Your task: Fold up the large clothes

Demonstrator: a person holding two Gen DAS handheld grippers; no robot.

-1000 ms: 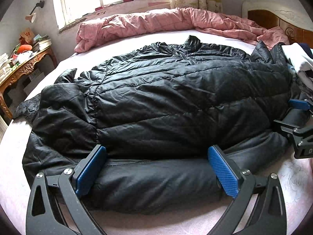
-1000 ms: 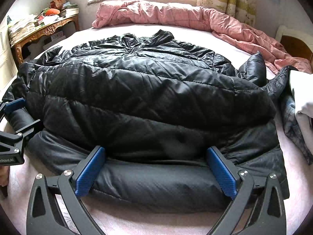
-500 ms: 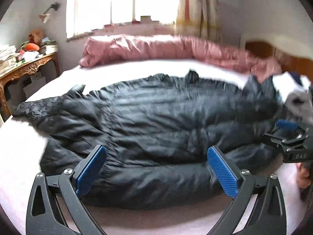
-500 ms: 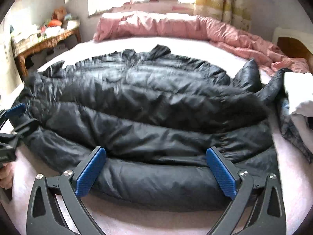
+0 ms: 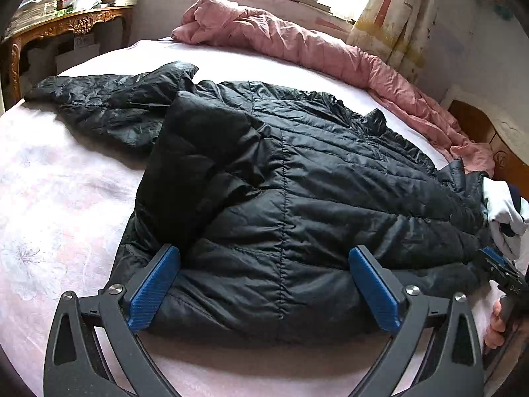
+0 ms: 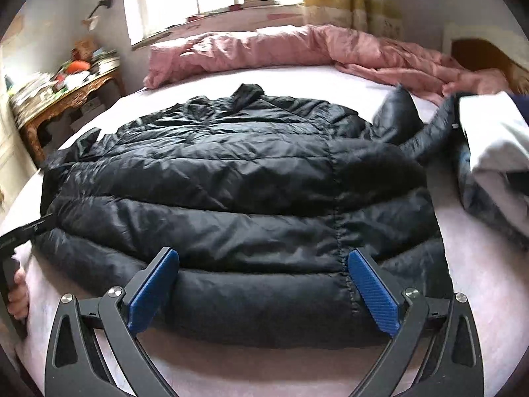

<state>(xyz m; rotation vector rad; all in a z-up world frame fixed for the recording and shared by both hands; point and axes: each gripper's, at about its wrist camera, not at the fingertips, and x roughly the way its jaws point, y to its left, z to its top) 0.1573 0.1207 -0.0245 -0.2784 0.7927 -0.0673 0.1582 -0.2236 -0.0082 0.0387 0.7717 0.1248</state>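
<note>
A large black quilted puffer jacket (image 5: pixel 314 192) lies spread on the pale pink bed; it also shows in the right wrist view (image 6: pixel 238 192). Its near long edge is folded into a thick roll. My left gripper (image 5: pixel 264 287) is open, its blue pads on either side of that near edge toward the jacket's left end. One sleeve (image 5: pixel 109 106) lies stretched out to the far left. My right gripper (image 6: pixel 263 292) is open, straddling the same near roll further right; in the left wrist view it shows at the right edge (image 5: pixel 502 274).
A pink duvet (image 5: pixel 297 43) is bunched along the far side of the bed under the window. White and dark clothes (image 6: pixel 496 152) are piled at the right. A carved wooden side table (image 5: pixel 66 26) with clutter stands at the left. A wooden headboard (image 5: pixel 486 132) is at the far right.
Both grippers have lifted and swung, the left one turning to look more from the left end. The jacket has stayed in place, both grippers have stayed open.
</note>
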